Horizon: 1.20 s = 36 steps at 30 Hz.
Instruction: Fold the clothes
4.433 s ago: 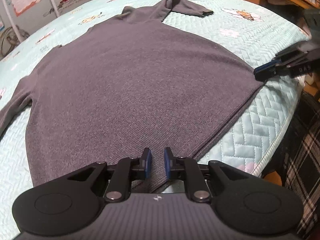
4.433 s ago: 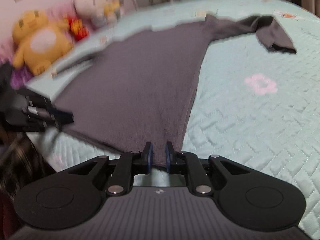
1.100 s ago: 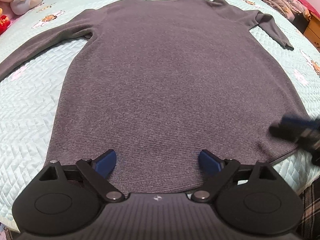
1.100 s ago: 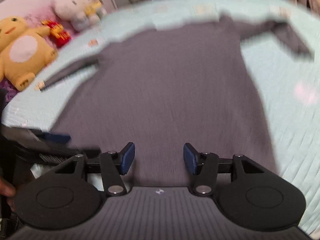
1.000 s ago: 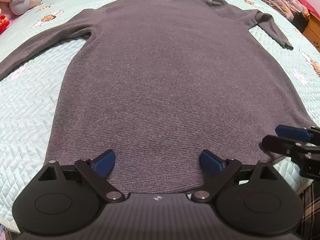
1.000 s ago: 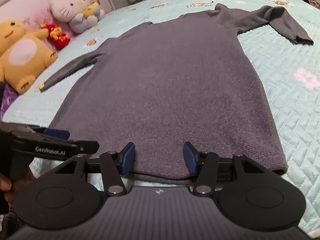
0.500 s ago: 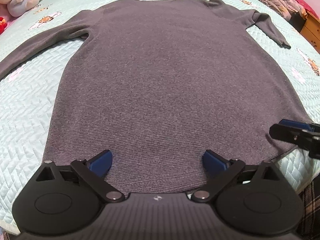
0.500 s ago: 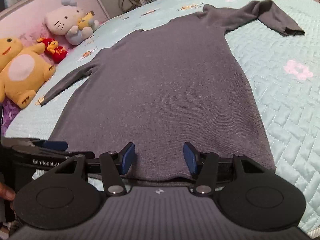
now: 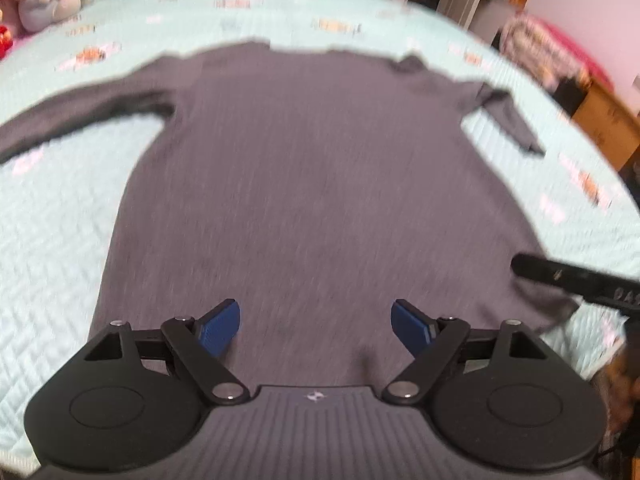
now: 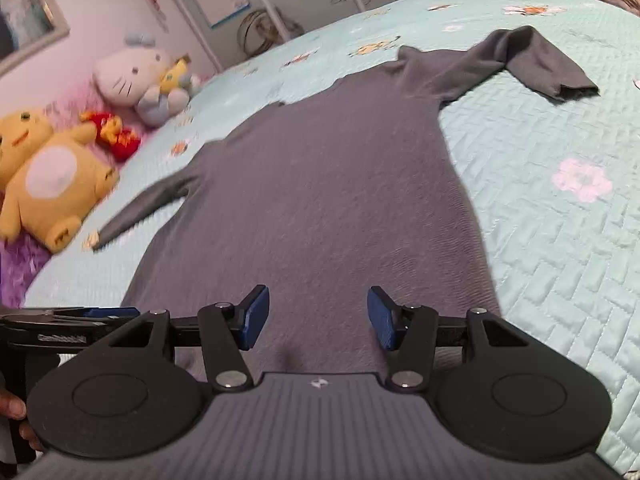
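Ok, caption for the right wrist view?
Right gripper open above the hem of a grey sweater spread flat on the quilted bed.

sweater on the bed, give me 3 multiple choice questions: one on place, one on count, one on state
1. Where do the plush toys sit relative to the grey sweater in the right wrist view?
A. On top of it
B. Off to its left at the edge of the bed
C. Under its hem

2. How many sleeves lie spread out from the body?
A. None
B. One
C. Two

3. How does the sweater lie?
A. Flat, unfolded
B. Folded in half
C. Rolled up

Answers:
1 B, the toys sit left of the sweater, clear of it.
2 C, one sleeve reaches out to each side.
3 A, the whole body lies spread, no fold showing.
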Each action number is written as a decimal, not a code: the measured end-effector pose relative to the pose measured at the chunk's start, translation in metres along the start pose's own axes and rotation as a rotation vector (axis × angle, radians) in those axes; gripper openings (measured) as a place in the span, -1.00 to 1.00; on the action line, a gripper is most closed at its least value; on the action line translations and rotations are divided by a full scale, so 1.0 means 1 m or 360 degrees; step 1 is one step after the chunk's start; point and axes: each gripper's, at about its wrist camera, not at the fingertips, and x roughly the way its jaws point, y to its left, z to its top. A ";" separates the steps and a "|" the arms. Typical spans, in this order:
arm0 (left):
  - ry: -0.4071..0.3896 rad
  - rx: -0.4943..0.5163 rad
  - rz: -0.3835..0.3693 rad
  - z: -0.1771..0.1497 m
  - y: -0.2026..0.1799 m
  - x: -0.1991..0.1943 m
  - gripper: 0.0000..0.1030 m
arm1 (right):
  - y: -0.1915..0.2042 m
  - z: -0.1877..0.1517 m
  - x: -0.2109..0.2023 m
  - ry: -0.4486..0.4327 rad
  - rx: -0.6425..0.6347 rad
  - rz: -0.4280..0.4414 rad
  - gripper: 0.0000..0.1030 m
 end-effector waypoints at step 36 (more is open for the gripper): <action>0.0177 0.0083 -0.0195 0.044 -0.056 0.032 0.19 | -0.118 0.009 -0.020 -0.0224 0.0486 0.0126 -0.20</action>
